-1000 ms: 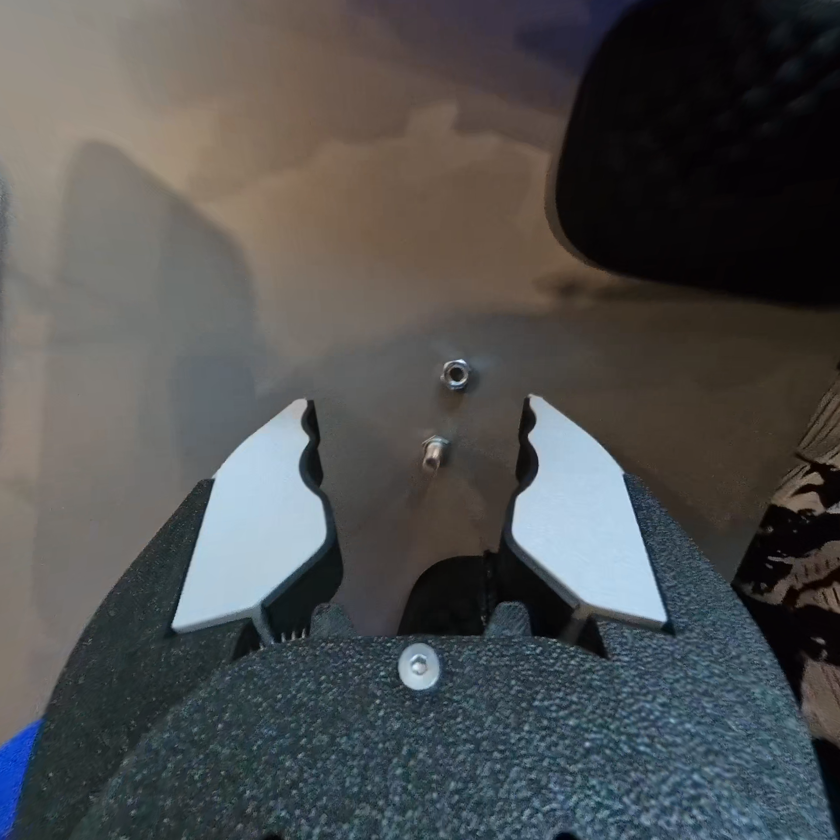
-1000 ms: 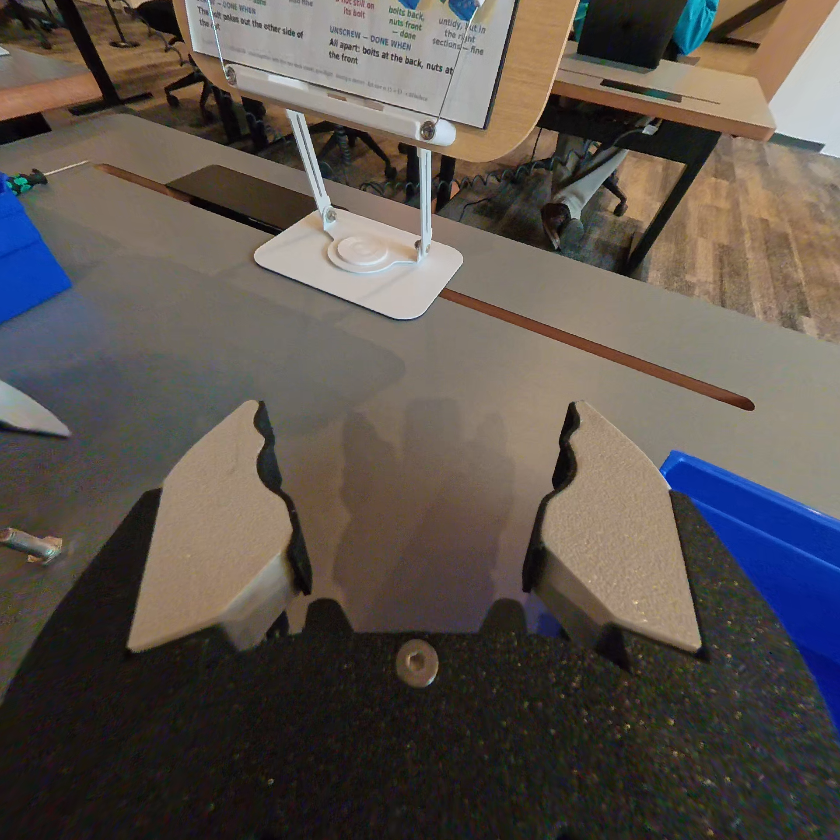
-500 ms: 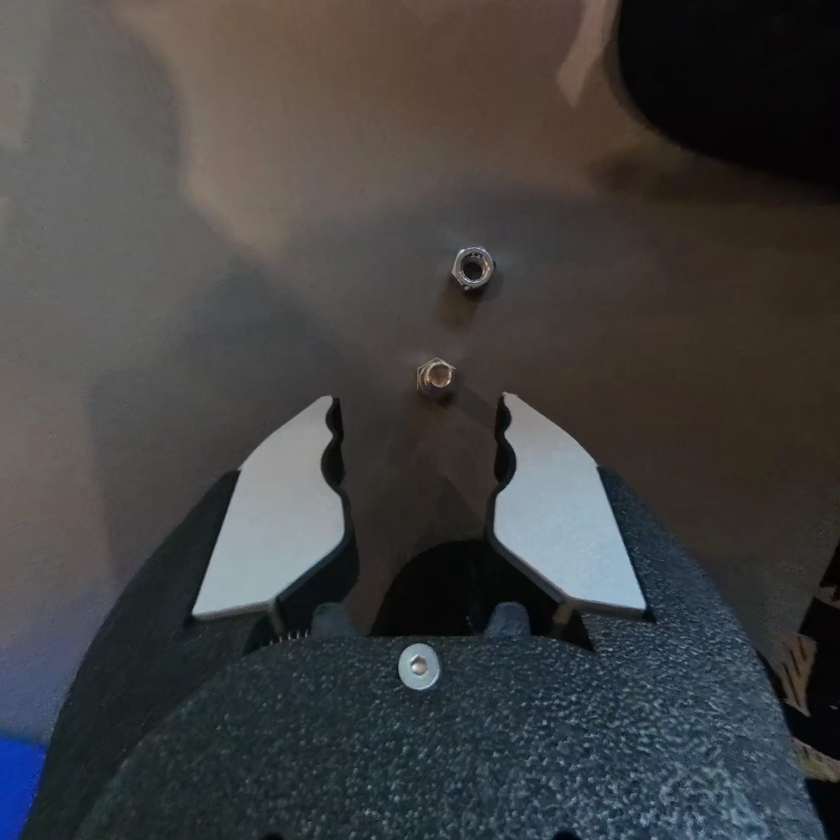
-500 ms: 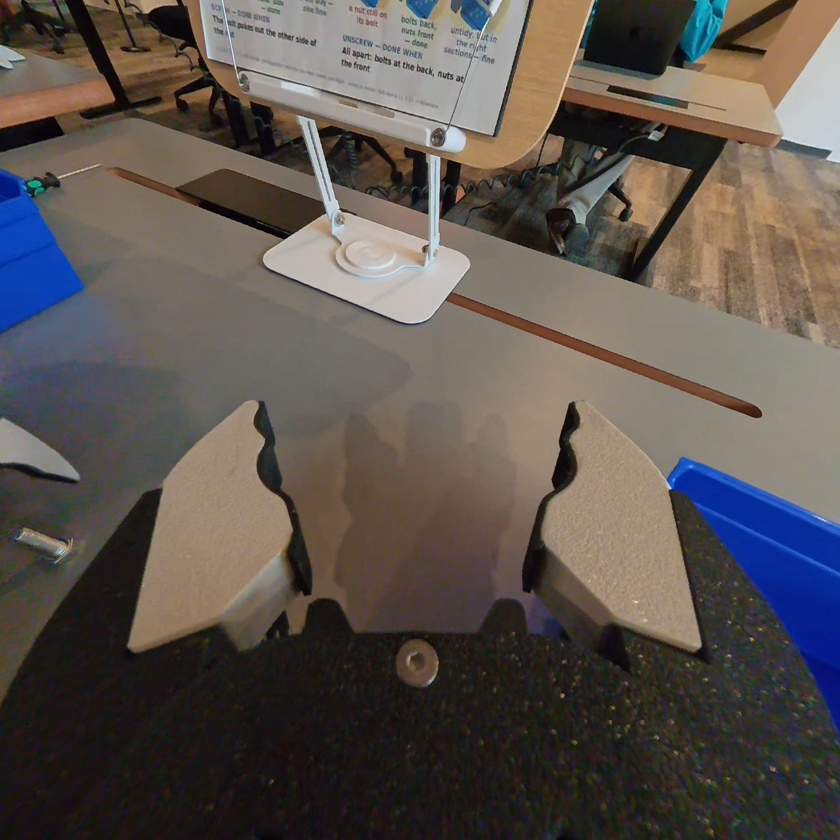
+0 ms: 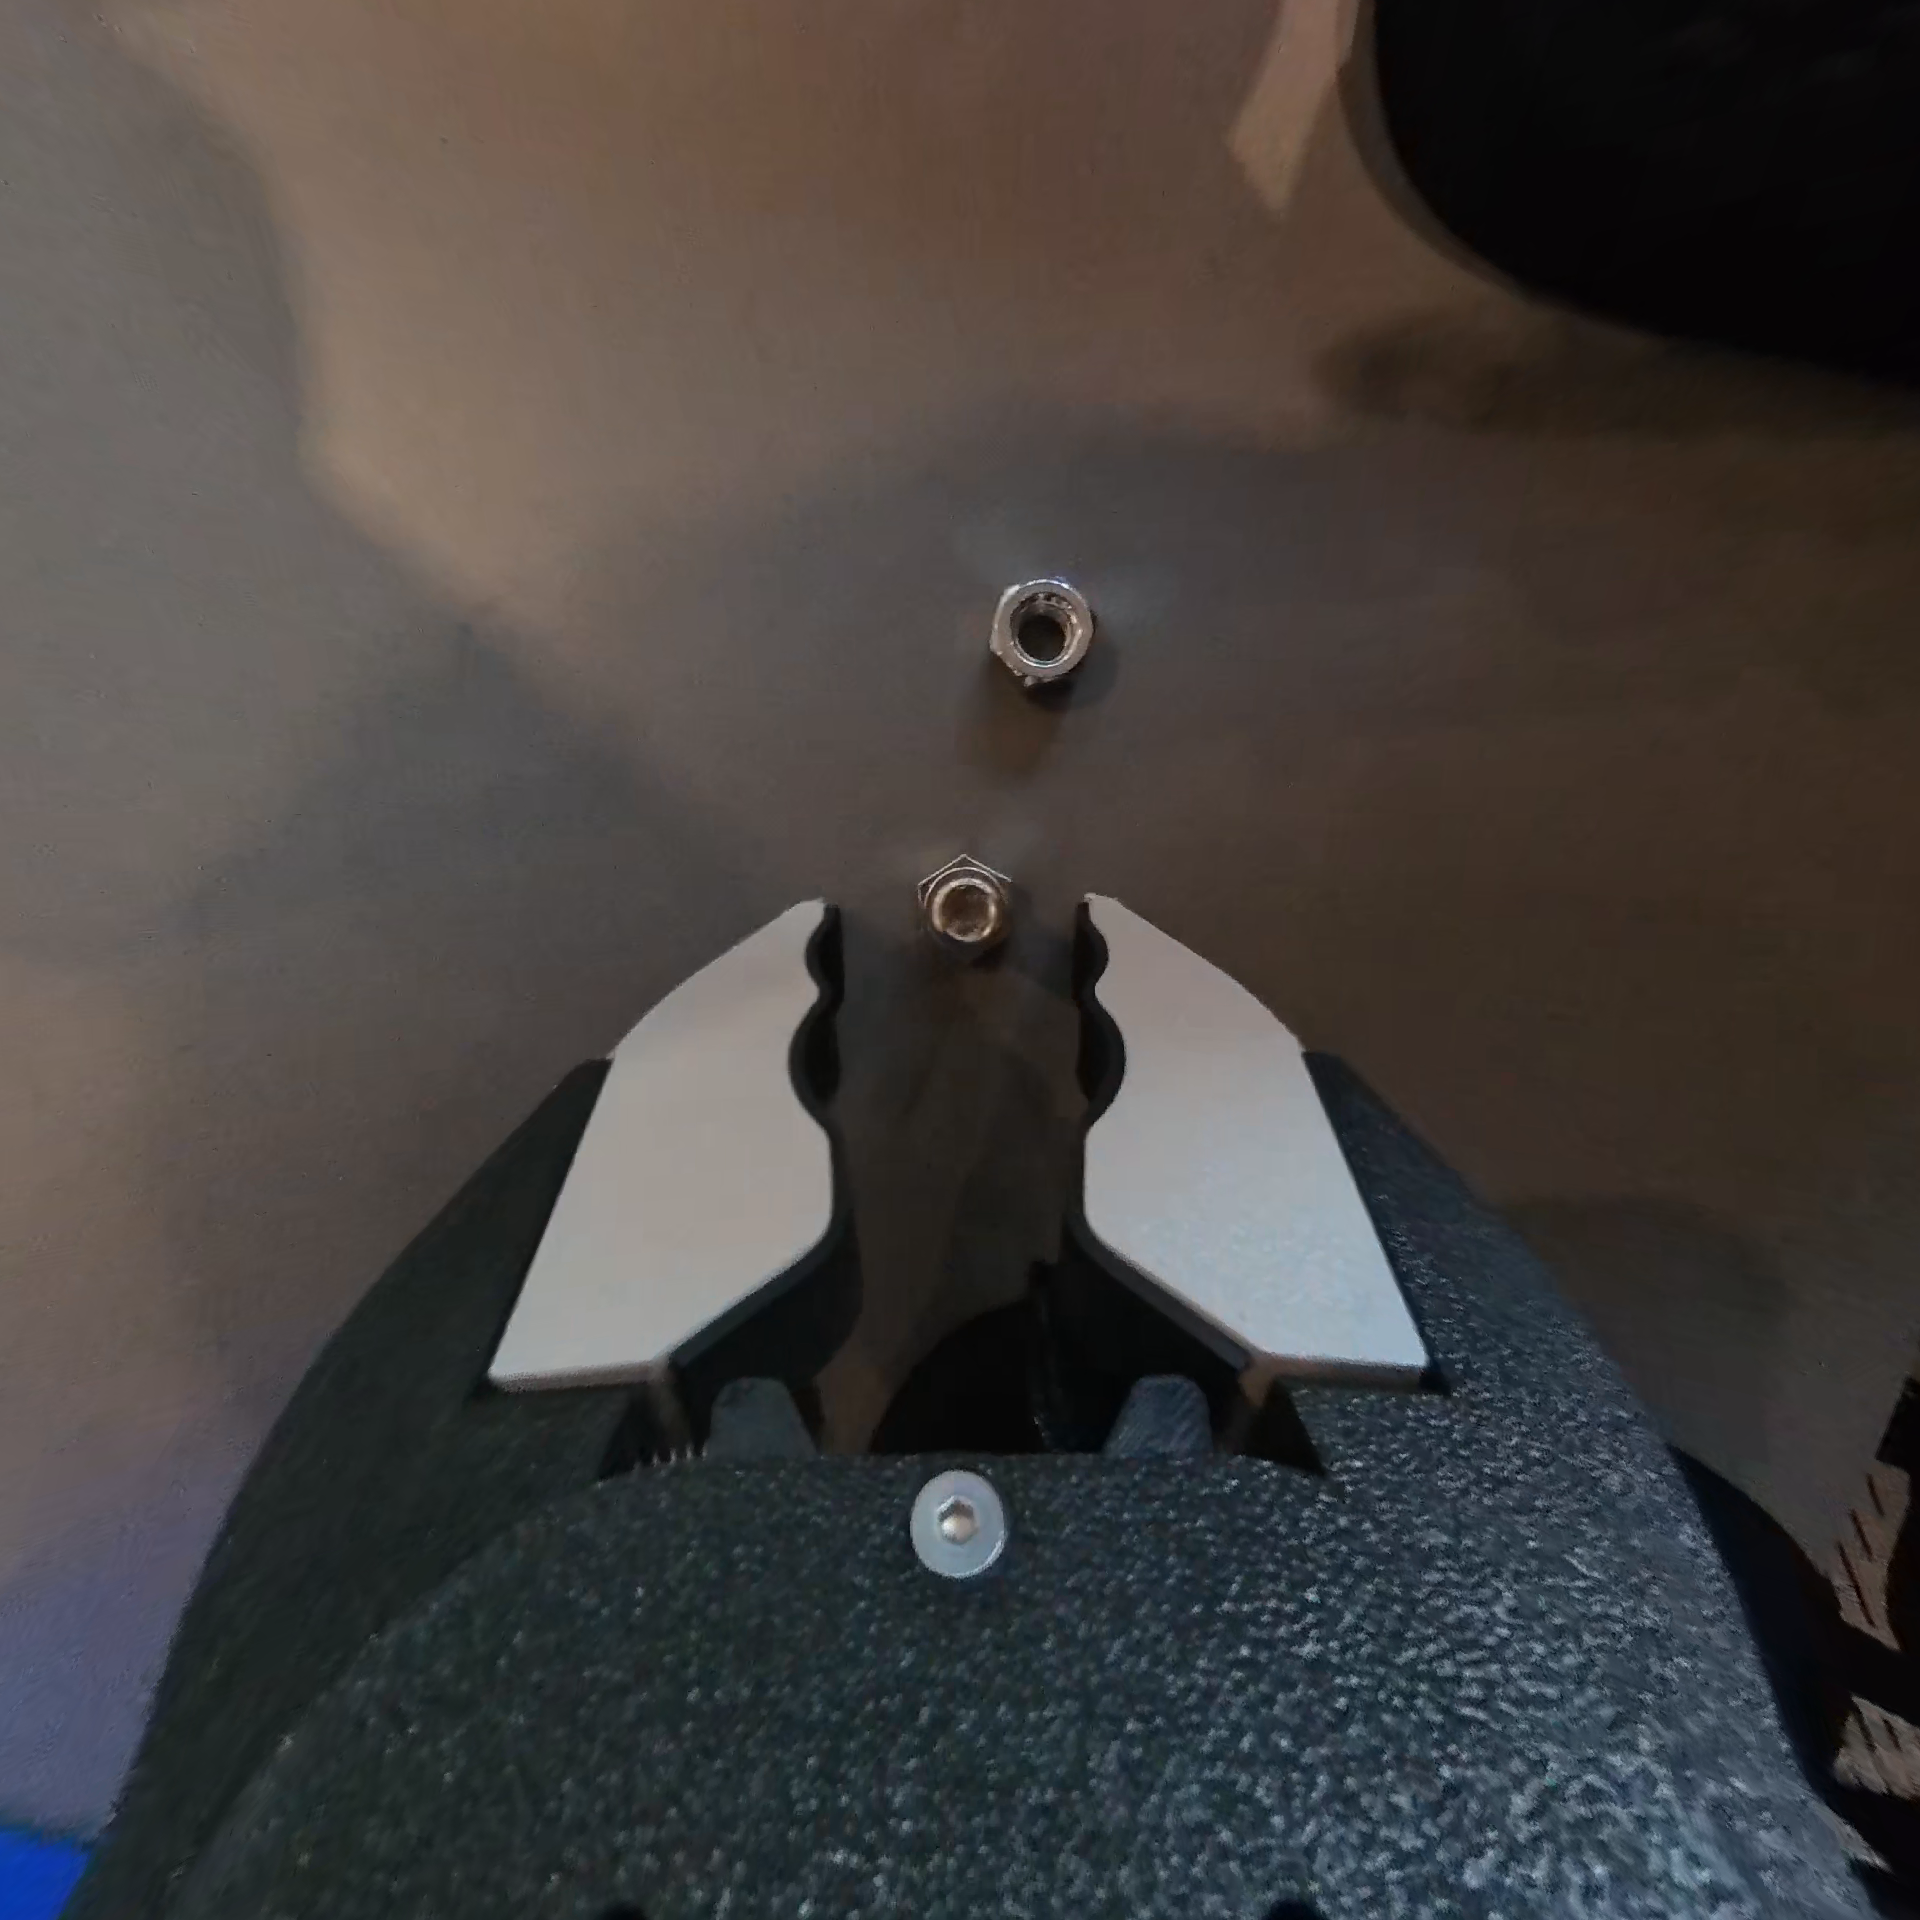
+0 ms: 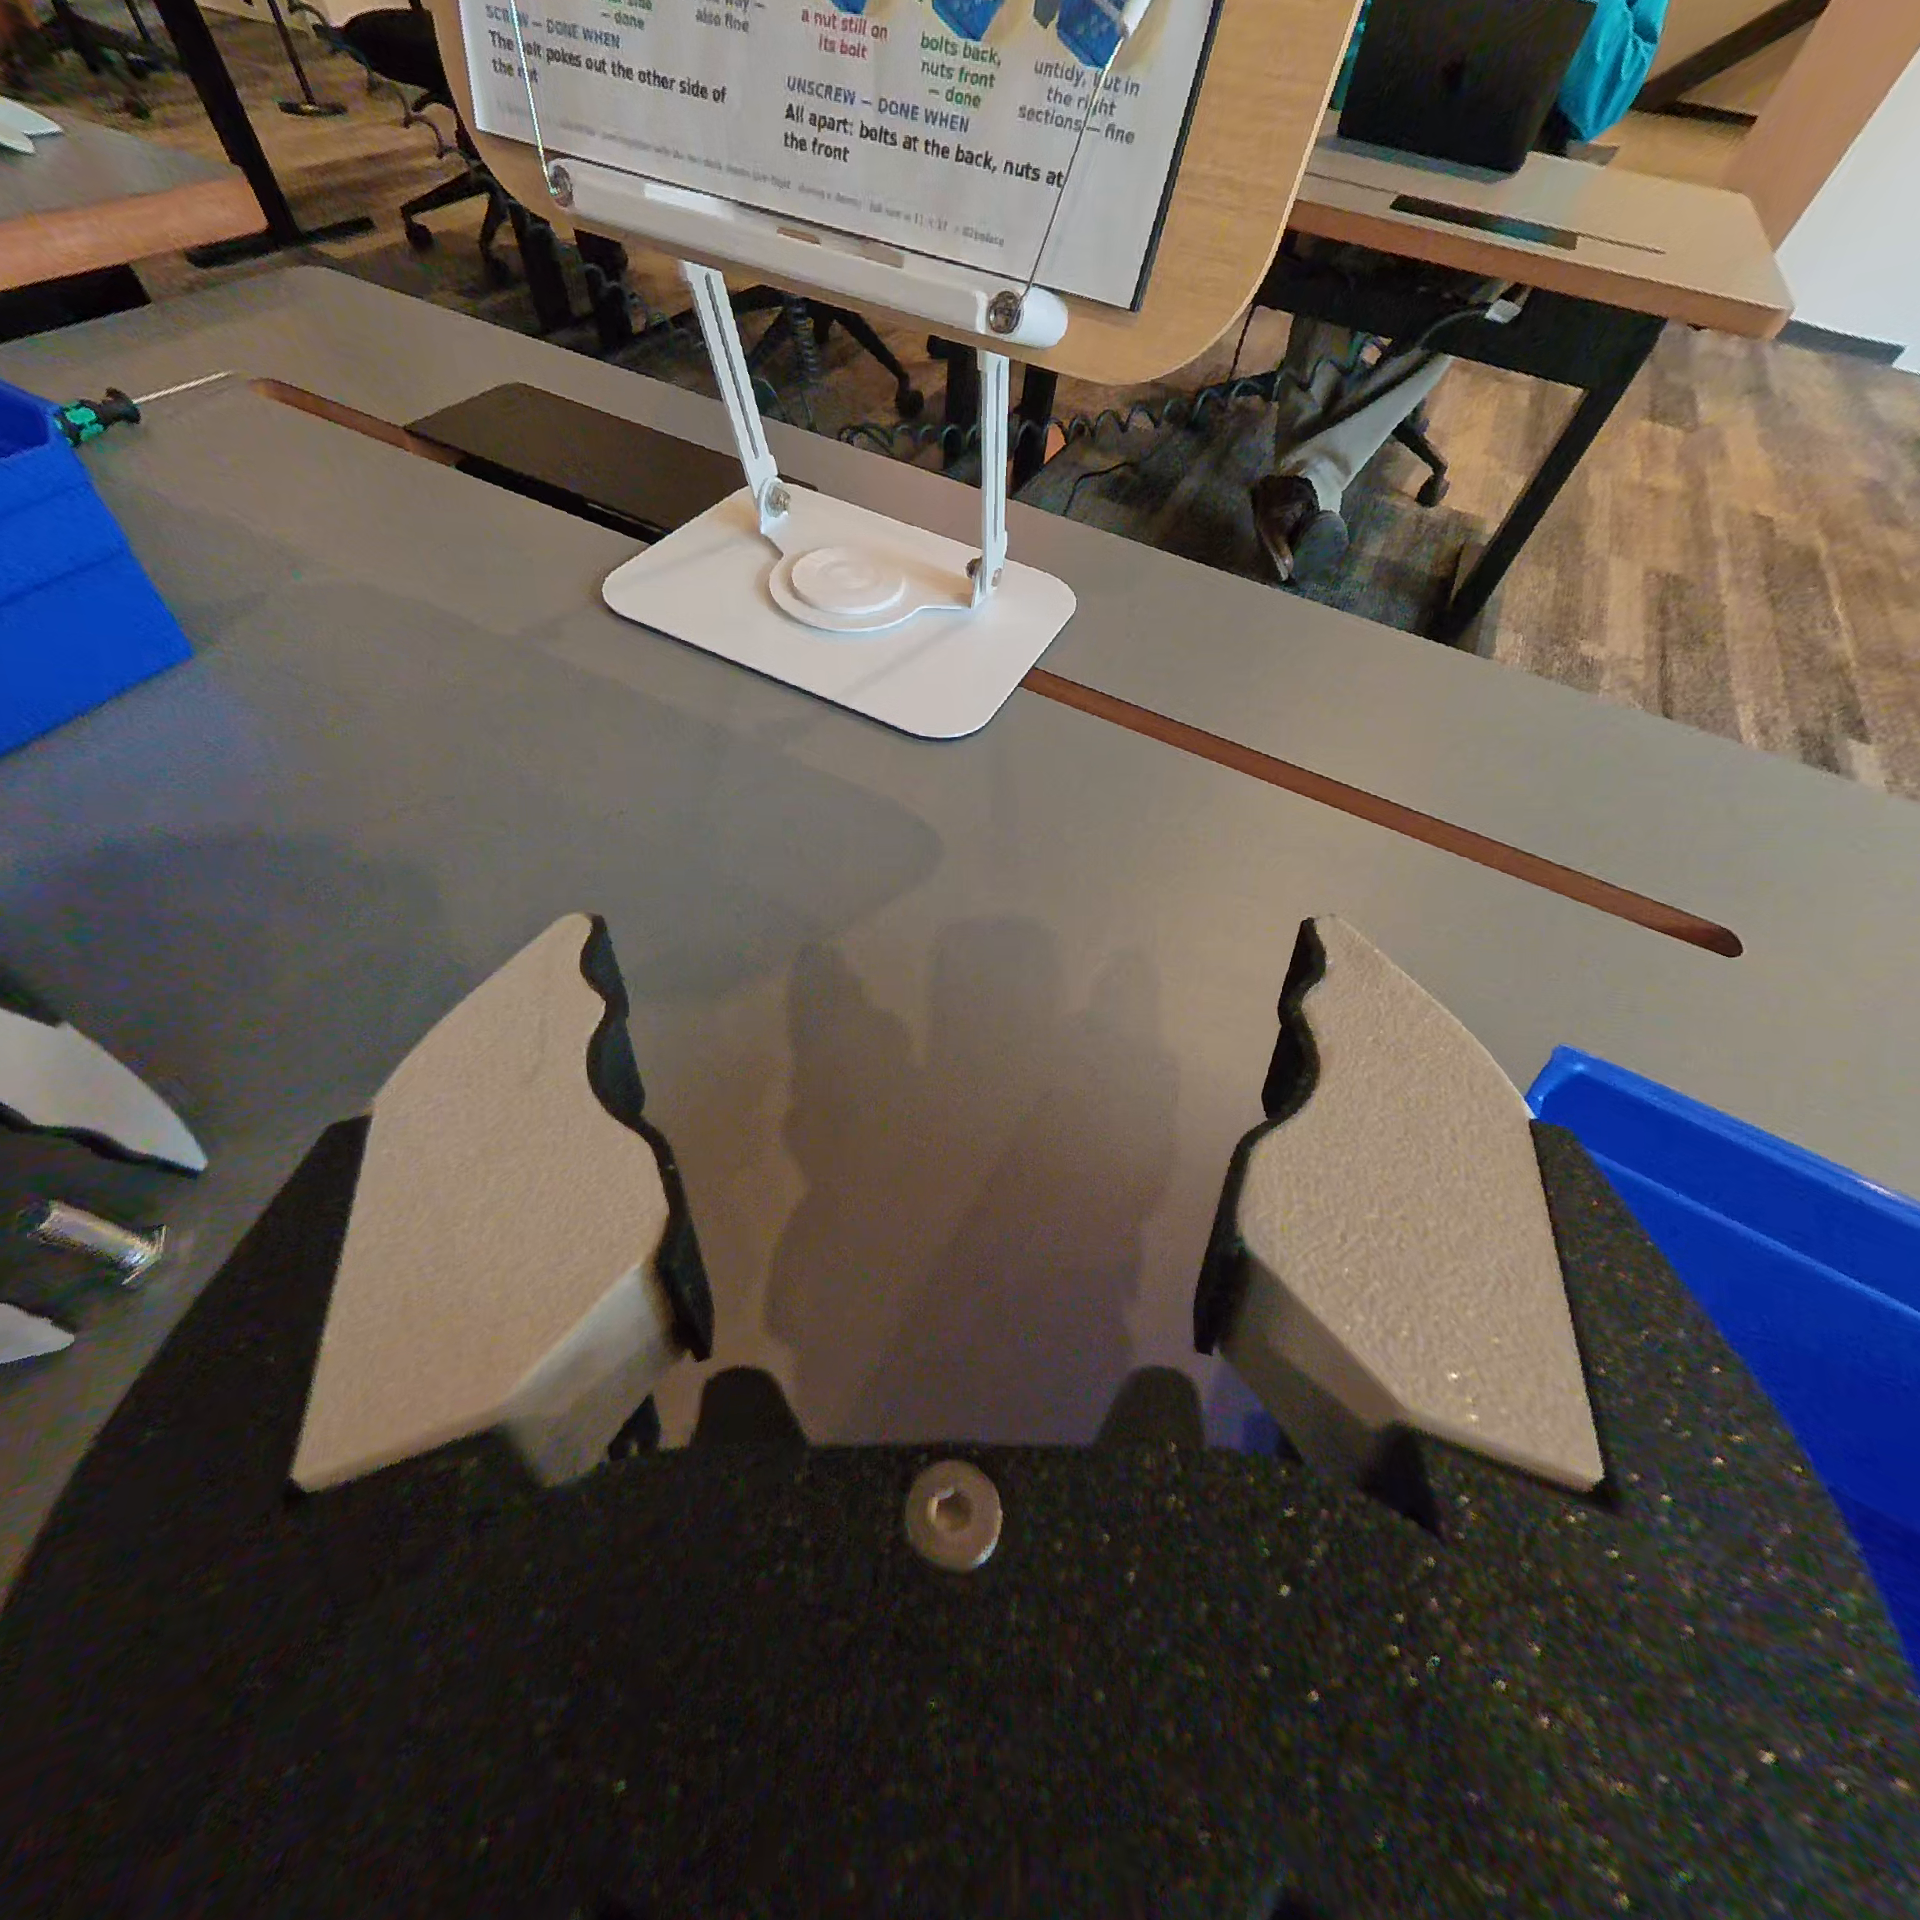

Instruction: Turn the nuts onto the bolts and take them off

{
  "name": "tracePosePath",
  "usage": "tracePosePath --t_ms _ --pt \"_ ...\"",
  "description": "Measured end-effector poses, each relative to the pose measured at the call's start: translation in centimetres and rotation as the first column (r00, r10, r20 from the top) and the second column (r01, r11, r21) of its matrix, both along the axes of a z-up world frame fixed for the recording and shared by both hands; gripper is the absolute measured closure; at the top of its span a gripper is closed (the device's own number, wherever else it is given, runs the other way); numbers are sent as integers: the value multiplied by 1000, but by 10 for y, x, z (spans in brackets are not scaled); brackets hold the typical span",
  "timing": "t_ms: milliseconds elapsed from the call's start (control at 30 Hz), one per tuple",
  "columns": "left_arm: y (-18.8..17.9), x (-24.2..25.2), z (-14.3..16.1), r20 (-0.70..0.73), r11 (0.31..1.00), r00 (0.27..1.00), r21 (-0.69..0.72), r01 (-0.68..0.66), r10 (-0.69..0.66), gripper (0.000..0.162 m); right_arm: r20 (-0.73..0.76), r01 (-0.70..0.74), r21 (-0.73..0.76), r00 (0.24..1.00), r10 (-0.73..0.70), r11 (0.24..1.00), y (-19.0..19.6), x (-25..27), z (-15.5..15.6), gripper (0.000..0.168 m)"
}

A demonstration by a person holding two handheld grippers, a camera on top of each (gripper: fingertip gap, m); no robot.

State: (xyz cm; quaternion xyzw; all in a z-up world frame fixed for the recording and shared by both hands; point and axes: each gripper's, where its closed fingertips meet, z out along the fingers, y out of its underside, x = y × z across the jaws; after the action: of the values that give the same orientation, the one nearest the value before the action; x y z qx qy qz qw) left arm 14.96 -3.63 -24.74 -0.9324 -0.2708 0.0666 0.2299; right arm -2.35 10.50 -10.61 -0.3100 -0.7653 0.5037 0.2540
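Observation:
In the left wrist view a small silver bolt [image 5: 964, 914] lies on the grey table [image 5: 520, 623], seen end-on with its hex part toward the far side. A loose silver nut [image 5: 1042, 636] lies a little beyond it. My left gripper [image 5: 956, 912] is open with its jaws narrowed. The fingertips stand on either side of the bolt with a small gap each side. In the right wrist view the same bolt [image 6: 94, 1242] shows at the far left between the left gripper's fingertips [image 6: 104, 1117]. My right gripper [image 6: 951, 925] is wide open and empty above bare table.
A blue bin [image 6: 1766, 1195] stands close to the right of the right gripper, another blue bin [image 6: 62, 603] at the far left. A white stand [image 6: 842, 613] holding a printed sheet stands at the back, beside a long slot [image 6: 1403, 821]. A dark bulky shape [image 5: 1662, 156] fills the left view's upper right. My right tips are about 20 centimetres from the loose silver nut [image 5: 1042, 636], my left tips only 5 centimetres.
The left gripper has moved forward until its tips flank the bolt, and its jaws have narrowed. The right gripper has barely moved and stays wide open.

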Motion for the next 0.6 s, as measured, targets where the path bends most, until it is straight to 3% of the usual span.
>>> tracePosePath --t_ms 167,600 --pt "3 3 0 -6 1000 1000 -1 19 -19 129 -1 1 -3 1000 -1 1000 0 0 1 50" --pt "2 0 -1 19 1000 1000 -28 0 0 138 -4 1 -9 1000 -1 1000 -1 0 2 50"
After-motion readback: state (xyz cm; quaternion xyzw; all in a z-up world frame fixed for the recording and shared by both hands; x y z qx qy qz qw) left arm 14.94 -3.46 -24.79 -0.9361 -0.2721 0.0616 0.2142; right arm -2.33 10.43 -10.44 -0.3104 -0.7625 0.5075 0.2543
